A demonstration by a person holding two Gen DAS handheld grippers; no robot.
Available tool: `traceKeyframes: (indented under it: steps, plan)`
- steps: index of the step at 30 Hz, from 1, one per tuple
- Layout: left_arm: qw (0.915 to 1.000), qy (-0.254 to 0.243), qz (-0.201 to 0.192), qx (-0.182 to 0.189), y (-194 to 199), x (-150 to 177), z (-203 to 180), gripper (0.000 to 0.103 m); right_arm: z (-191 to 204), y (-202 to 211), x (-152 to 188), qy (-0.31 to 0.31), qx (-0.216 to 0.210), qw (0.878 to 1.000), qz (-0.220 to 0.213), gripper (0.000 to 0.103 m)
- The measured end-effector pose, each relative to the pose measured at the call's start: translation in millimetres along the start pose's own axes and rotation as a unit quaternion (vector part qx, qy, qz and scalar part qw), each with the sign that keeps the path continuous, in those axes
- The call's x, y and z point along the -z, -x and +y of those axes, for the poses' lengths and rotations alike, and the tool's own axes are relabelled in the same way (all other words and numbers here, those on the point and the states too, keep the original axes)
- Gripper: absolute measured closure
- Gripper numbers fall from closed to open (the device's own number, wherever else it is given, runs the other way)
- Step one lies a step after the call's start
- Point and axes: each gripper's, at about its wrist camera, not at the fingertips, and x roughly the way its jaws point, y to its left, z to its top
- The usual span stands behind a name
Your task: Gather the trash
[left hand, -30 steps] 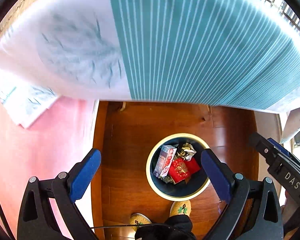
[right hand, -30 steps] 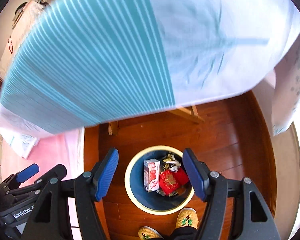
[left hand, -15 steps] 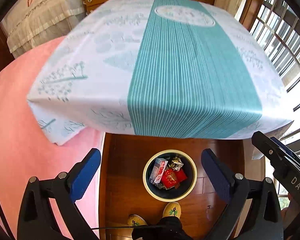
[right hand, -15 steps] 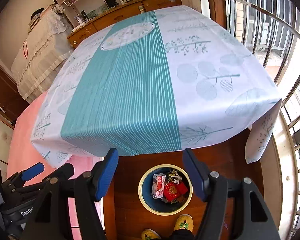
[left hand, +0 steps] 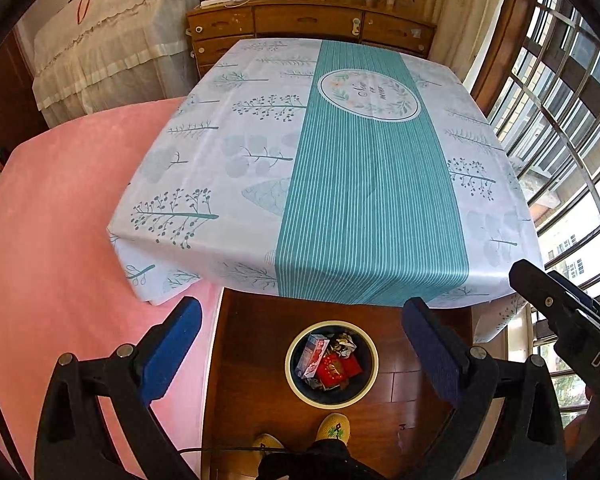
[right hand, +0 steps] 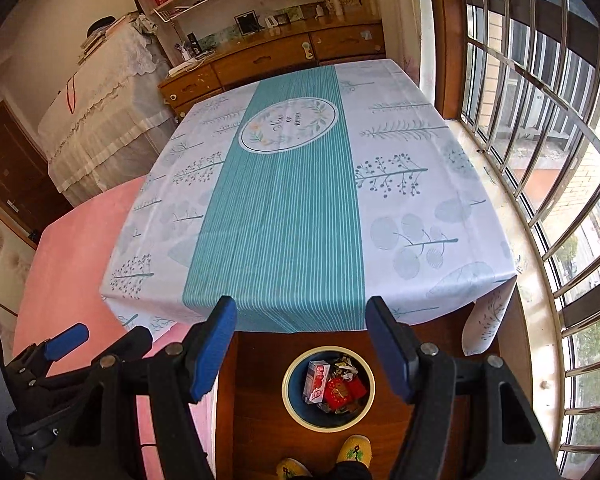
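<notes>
Left wrist view: left tongs [left hand: 302, 332] spread wide, nothing between the pads; right wrist view: right tongs [right hand: 302, 346] likewise spread and empty; both held high above the floor. Trash sits in the round bin [left hand: 370, 362] on the wood floor [left hand: 252, 360], near edge of the desk [left hand: 340, 160], just ahead of the slippers [left hand: 332, 426]; desk top shows no litter. Bin contents: pink-white carton [left hand: 311, 356] leaning on the left wall, long axis running near-to-far, top end far; red packet [left hand: 334, 366] lying flat in the middle; crumpled foil wrapper [left hand: 346, 344] at the far side. Judgement: all light; carton stiff-ish, crushable if empty, best gripped across its narrow faces; foil soft, slippery, pinch a fold; bin rigid, take by the rim.
</notes>
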Motion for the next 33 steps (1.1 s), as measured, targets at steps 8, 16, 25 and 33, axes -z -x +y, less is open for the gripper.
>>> traceKeyframes:
  steps: [8, 16, 25, 33]
  plan:
    - [0.9998, 0.002, -0.017, 0.0, 17.1, -11.8, 2.1, 0.004, 9.9, 11.5, -7.0, 0.012, -0.003, 1.0, -0.003, 0.036]
    - [0.9996, -0.006, -0.026, -0.001, 25.4, -15.7, -1.7, 0.004, 11.3, 17.7, -9.7, 0.007, -0.005, 1.0, -0.009, 0.036]
    - [0.9994, -0.009, -0.033, -0.005, 31.7, -14.5, -4.1, 0.004, 9.8, 20.3, -8.8, 0.005, -0.009, 1.0, -0.011, 0.036]
    - [0.9992, -0.006, -0.038, -0.009, 35.6, -10.3, -3.5, 0.004, 10.3, 23.4, -6.1, 0.007, -0.012, 1.0, -0.012, 0.036]
